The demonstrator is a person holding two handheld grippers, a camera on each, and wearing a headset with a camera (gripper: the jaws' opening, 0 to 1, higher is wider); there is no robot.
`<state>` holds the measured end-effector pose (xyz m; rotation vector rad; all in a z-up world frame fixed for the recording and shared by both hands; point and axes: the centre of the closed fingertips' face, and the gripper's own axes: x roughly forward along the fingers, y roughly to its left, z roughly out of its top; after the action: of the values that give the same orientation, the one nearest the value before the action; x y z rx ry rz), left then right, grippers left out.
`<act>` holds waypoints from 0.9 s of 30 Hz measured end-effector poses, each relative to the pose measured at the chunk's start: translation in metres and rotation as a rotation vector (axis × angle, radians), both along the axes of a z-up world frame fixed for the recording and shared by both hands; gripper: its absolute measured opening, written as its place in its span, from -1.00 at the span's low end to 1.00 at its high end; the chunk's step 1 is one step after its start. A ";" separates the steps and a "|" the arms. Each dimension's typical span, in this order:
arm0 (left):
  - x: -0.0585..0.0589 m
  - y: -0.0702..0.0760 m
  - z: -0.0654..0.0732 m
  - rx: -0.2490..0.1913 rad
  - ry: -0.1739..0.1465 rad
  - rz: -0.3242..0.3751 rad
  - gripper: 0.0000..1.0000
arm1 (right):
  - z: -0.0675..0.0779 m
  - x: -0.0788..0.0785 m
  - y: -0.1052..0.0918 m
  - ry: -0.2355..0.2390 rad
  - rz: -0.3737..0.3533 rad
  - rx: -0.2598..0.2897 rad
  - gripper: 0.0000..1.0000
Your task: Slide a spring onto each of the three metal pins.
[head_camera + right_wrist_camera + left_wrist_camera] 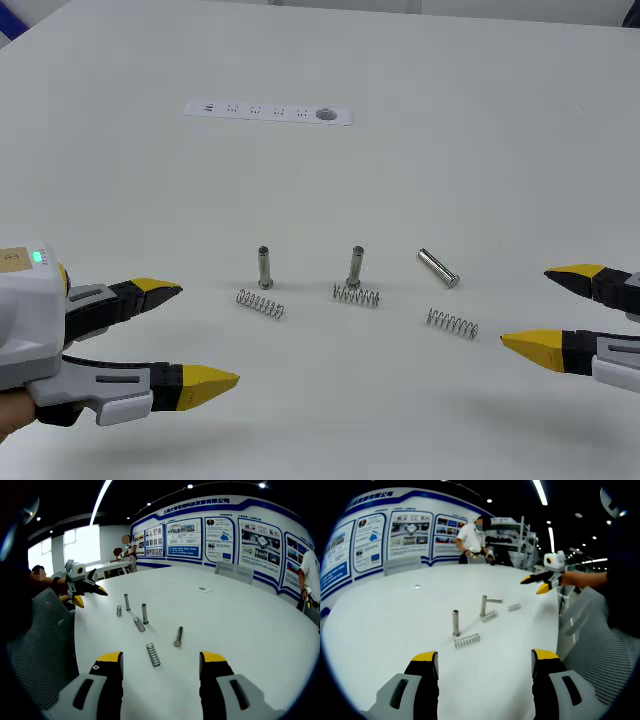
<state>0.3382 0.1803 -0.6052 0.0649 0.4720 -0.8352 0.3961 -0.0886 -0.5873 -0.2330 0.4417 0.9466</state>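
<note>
White table (400, 430) lies under everything. Nearest the person, the left tongs (208, 335) and the right tongs (524, 306) hover just above it, one at each side, both with jaws wide apart and holding nothing.

A little farther out, between them, three springs lie on their sides in a row: the left spring (260, 304), the middle spring (356, 295) and the right spring (452, 323). Just behind each is its pin. The left pin (264, 267) and the middle pin (355, 265) stand upright, while the right pin (438, 268) lies flat. Well beyond, a socket strip (268, 112) is set into the tabletop.

No spring is on a pin yet, so the step in hand looks like the first pick. It would likely go best to nip a spring near one end, lightly, since a hard squeeze could crush the coils or flick it away. The free end can then lead over the pin's top, with the spring in line with the pin. An upright pin may topple at a sideways nudge, so the other tongs could steady its base. The lying pin probably needs standing or holding first.
</note>
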 end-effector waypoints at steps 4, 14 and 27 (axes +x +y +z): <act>0.000 0.000 0.000 0.000 -0.001 0.001 0.54 | -0.001 0.000 0.000 0.003 -0.001 -0.002 0.25; 0.000 0.001 0.000 -0.002 0.000 0.003 0.54 | -0.001 0.002 -0.001 0.006 -0.001 -0.008 0.24; -0.001 0.001 -0.002 -0.005 0.003 0.004 0.52 | 0.002 0.009 0.001 0.016 -0.006 -0.019 0.18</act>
<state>0.3370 0.1810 -0.6069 0.0580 0.4723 -0.8326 0.4046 -0.0875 -0.5851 -0.2410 0.4661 0.9391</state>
